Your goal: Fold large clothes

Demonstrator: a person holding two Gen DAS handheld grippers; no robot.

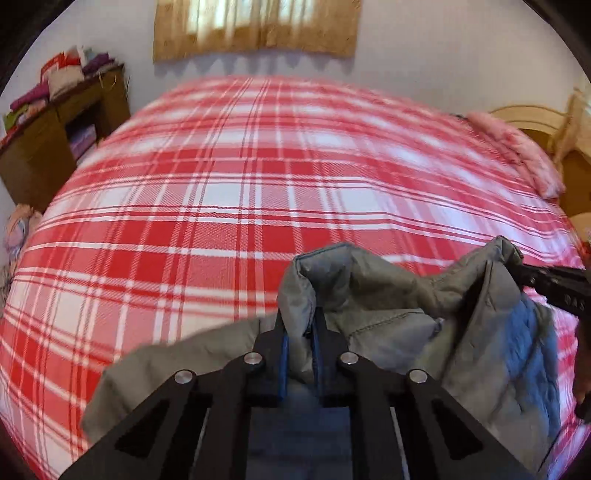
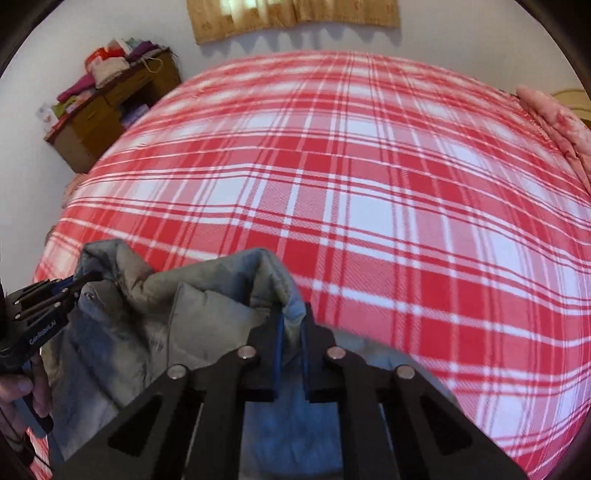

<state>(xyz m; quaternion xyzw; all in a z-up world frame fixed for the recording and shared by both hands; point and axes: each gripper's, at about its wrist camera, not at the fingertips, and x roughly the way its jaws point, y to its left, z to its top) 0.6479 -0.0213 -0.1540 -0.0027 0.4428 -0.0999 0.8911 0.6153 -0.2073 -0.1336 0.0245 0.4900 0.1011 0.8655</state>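
Pinching one padded edge each, left gripper and right gripper both clamped on soft grey quilted jacket. Bulky, light, limp, slippery-looking; best held at hems. Draped at 6 o'clock over red-and-white plaid bed, wooden shelf at 10.

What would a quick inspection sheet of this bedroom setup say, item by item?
Surface: bed under a red and white plaid cover, mostly bare.
Job's things: one grey padded garment, bunched at the near edge of the bed, lifted at two spots.
Clutter: pink bedding heaped at the bed's right end.
Grippers: left gripper and right gripper each have their jaws shut on a fold of the garment; a hand holds the left one.
Cables: nothing seen.
Surroundings: wooden cabinet stacked with folded fabrics on the left, curtained window on the far wall.
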